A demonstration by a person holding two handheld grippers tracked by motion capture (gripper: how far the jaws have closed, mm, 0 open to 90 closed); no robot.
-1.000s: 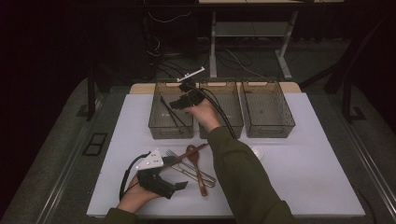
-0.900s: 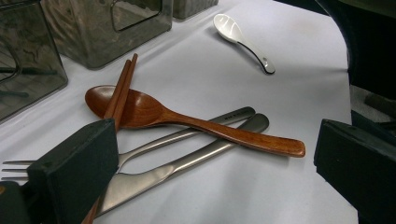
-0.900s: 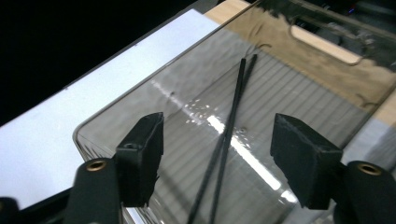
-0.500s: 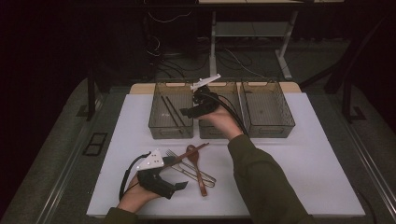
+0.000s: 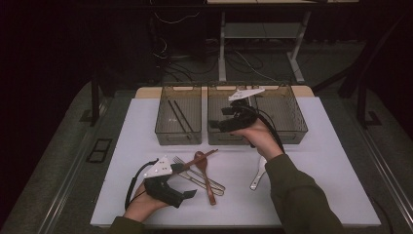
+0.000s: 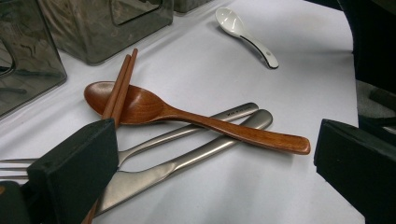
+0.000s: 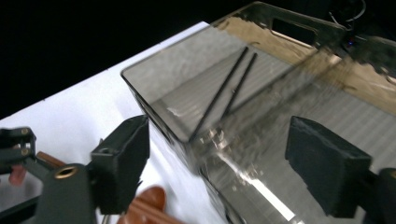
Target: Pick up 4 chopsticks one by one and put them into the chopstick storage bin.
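My right gripper (image 5: pixel 215 125) hovers at the front of the middle bin (image 5: pixel 219 138), pointing left. Its jaws have just been opening and stand open (image 7: pixel 233 158) with nothing between them. Two black chopsticks (image 5: pixel 176 114) (image 7: pixel 227 91) lie in the left bin (image 5: pixel 168 139). My left gripper (image 5: pixel 189 194) rests low on the white table, open (image 6: pixel 215 149), facing a pile of cutlery. In that pile a wooden spoon (image 6: pixel 187 116) (image 5: pixel 205 173) lies across a steel fork (image 6: pixel 196 129) and knife (image 6: pixel 187 161). A pair of wooden chopsticks (image 6: pixel 120 86) crosses the spoon's bowl and runs under the left pad.
A white ceramic spoon (image 5: pixel 258 173) (image 6: pixel 247 32) lies right of the pile. A third bin (image 5: pixel 292 122) stands at the right of the row. The person's right forearm (image 5: pixel 292 190) reaches over the table's middle. Table edges drop to a dark floor all round.
The right hand has swung right from above the left bin to the middle bin's front, its jaws widening. The black chopsticks stay in the left bin. The left hand has kept still.
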